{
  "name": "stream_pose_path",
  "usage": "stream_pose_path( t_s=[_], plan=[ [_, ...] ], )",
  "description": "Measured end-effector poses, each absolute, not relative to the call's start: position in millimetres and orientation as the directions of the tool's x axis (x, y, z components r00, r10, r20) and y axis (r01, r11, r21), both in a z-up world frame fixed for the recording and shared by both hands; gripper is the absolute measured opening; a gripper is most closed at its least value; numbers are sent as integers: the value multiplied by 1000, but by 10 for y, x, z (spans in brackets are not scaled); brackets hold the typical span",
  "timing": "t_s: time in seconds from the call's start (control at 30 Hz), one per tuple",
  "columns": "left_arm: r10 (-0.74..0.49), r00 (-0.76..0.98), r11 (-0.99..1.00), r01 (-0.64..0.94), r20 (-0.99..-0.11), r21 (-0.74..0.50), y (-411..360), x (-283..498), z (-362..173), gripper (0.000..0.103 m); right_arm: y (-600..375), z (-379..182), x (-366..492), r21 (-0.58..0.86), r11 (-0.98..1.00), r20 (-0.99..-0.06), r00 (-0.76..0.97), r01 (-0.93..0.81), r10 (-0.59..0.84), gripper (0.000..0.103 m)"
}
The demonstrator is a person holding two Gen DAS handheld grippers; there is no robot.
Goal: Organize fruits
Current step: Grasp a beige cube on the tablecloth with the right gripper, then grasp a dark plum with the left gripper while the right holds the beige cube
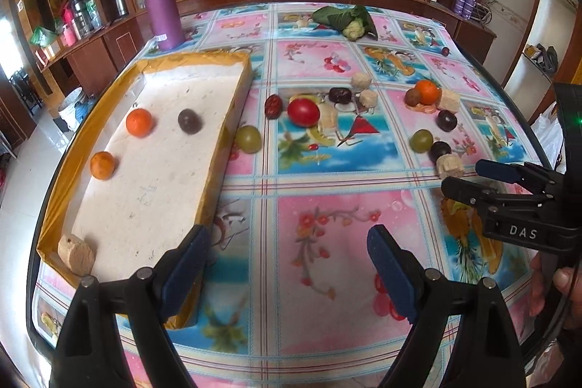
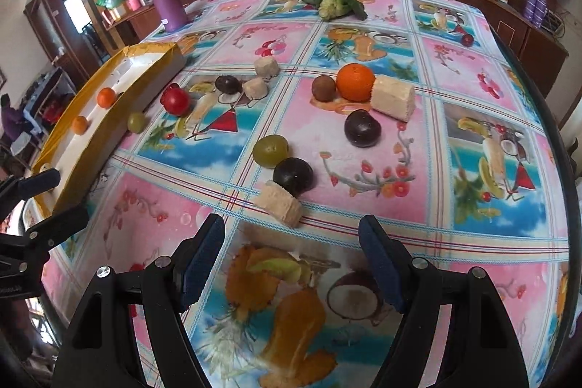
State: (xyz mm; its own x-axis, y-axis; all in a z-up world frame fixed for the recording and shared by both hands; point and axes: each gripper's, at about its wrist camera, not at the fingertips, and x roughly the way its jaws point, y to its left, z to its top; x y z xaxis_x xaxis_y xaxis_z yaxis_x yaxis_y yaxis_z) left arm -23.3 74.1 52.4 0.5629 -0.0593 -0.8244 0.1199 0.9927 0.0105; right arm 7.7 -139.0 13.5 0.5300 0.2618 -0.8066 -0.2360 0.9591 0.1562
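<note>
A shallow yellow-rimmed white tray [image 1: 232, 100] lies at the left of the table. In it are two oranges [image 1: 138, 122], a dark plum [image 1: 189, 121] and a pale banana chunk [image 1: 76, 254]. My left gripper [image 1: 287, 253] is open and empty over the tablecloth beside the tray's near corner. My right gripper [image 2: 291, 242] is open and empty just short of a banana chunk [image 2: 282, 202]. Behind that chunk lie a dark plum [image 2: 293, 175], a green grape [image 2: 271, 150], another plum [image 2: 362, 128], an orange [image 2: 355, 82] and a bigger banana piece [image 2: 393, 97]. A red tomato [image 1: 303, 112] lies mid-table.
A purple flask [image 1: 162, 2] stands at the back left. A leafy cauliflower [image 1: 349, 20] lies at the far edge, and a small dark fruit [image 1: 445, 51] at the far right. More banana chunks [image 1: 361, 82], a date [image 1: 272, 106] and a green grape [image 1: 247, 139] sit near the tray. A wooden cabinet backs the table.
</note>
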Motion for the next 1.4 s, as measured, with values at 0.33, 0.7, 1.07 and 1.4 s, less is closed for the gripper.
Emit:
stream_pose_path(
  t_s=[0.33, 0.7, 1.07, 1.4],
  plan=[
    [-87, 537, 985, 174, -839, 10, 539, -137, 452, 90, -1321, 90, 146, 135, 944, -791, 541, -301, 285, 27],
    [-195, 487, 958, 281, -851, -59, -108, 176, 372, 90, -1819, 234, -126, 101, 969, -774, 593, -227, 220, 27],
    [-233, 463, 963, 235, -855, -134, -616, 435, 214, 83, -2200, 208, -257, 146, 972, -776, 587, -186, 229, 28],
    [-165, 478, 976, 203, -863, -74, -512, 424, 192, 46, -2270, 221, -267, 174, 963, -765, 586, -208, 265, 28]
  ],
)
